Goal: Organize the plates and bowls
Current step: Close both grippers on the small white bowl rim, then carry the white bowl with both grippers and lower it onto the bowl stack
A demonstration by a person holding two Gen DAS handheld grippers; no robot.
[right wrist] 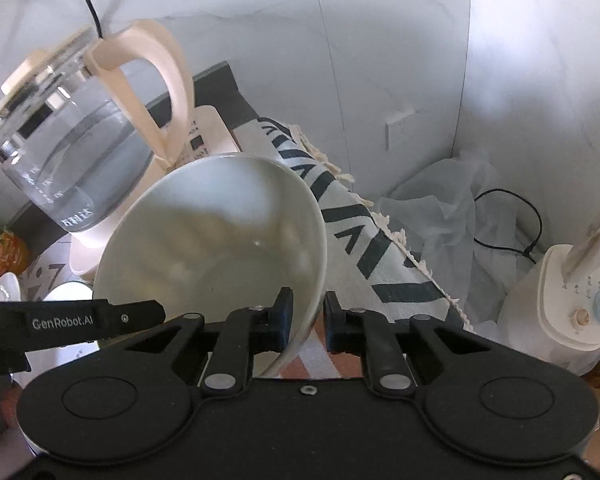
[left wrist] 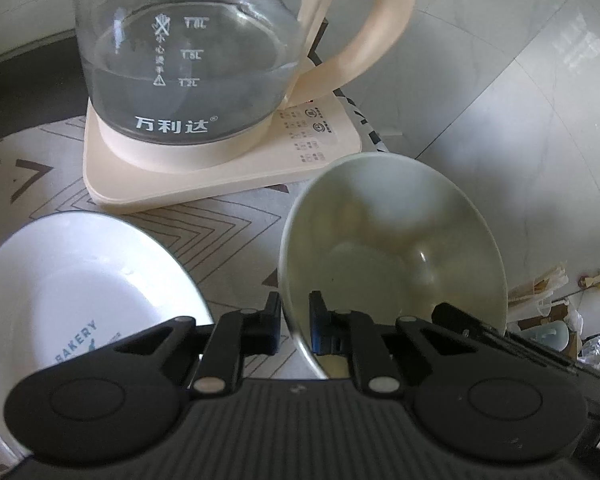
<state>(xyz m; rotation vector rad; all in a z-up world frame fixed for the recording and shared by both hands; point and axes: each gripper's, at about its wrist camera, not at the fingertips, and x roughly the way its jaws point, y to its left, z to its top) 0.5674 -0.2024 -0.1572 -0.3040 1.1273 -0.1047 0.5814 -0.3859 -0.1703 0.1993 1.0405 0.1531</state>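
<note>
Between gripper fingers, glossy pale-green bowl (left wrist: 392,248)

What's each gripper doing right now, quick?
Left gripper: shut on the pale green bowl rim.
Right gripper: astride the same bowl's rim; contact cannot be told.

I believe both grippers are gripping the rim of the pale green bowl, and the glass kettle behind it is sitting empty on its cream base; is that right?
Not quite: the glass kettle is not empty; the left wrist view shows water in it. The rest holds: the left gripper and right gripper both clamp the pale green bowl's rim, and the kettle sits on its cream base.
</note>
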